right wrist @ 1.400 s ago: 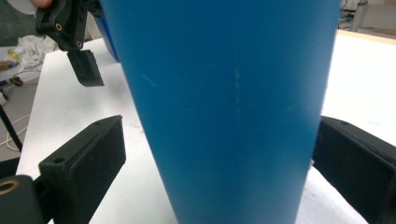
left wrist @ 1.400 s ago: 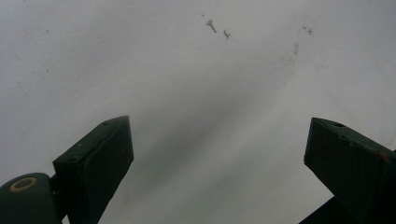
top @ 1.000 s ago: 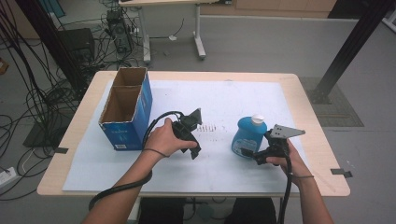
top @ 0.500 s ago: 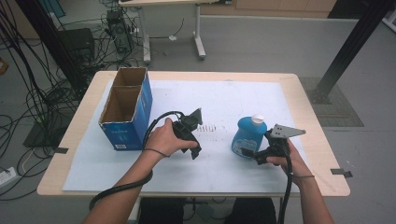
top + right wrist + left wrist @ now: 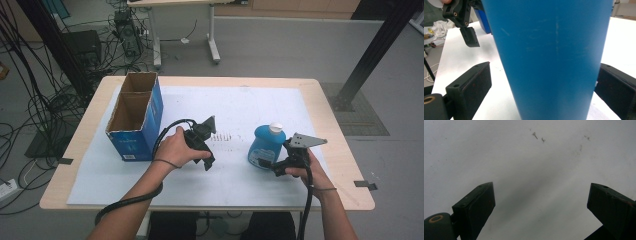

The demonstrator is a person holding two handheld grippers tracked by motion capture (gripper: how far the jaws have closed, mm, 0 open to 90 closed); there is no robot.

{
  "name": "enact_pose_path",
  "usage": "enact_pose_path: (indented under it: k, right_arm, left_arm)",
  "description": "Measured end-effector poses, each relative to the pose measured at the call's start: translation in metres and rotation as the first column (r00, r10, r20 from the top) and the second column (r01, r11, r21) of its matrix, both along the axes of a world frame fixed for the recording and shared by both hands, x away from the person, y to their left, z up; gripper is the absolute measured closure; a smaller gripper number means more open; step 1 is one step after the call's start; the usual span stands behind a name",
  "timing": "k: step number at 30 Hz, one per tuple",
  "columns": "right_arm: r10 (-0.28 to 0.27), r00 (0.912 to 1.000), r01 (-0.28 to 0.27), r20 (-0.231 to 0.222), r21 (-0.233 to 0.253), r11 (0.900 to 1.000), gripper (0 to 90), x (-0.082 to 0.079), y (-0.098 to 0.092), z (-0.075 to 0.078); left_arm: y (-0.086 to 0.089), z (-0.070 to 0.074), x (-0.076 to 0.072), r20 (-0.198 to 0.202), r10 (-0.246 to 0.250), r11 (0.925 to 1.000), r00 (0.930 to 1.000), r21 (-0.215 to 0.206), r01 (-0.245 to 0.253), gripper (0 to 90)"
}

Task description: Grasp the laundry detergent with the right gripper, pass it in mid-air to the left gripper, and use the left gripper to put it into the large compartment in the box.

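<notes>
A blue bottle point(image 5: 266, 145) with a white cap stands upright on the white sheet point(image 5: 250, 107), right of centre. My right gripper point(image 5: 265, 164) sits at its base with the jaws on either side. In the right gripper view the bottle point(image 5: 549, 37) rises between the jaws of the right gripper point(image 5: 544, 85); a strip of white sheet shows between the left jaw and the bottle, so the gripper is open. My left gripper point(image 5: 206, 161) hovers over the middle of the sheet, pointing down. It is open point(image 5: 540, 202) with nothing between its jaws.
An open blue cardboard box point(image 5: 135, 120) stands at the table's left side. The left gripper point(image 5: 467, 32) shows beyond the bottle in the right gripper view. Faint pencil marks point(image 5: 224, 136) lie on the sheet between the grippers. Cables and another table stand on the floor behind.
</notes>
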State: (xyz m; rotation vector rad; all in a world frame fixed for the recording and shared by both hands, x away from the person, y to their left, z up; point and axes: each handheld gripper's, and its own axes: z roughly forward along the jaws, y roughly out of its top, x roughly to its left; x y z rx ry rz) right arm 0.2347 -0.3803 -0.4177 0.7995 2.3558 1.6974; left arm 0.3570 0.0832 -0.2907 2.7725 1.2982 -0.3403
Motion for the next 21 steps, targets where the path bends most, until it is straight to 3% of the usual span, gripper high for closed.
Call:
enact_pose_path:
  k: [21]
  right_arm:
    - [0.001, 0.9999, -0.001, 0.01, 0.001, 1.0, 4.4, 0.0, 0.0006, 0.0023]
  left_arm:
    - [0.0001, 0.0002, -0.0007, 0.01, 0.012, 0.9999, 0.9999, 0.003, -0.012, 8.3]
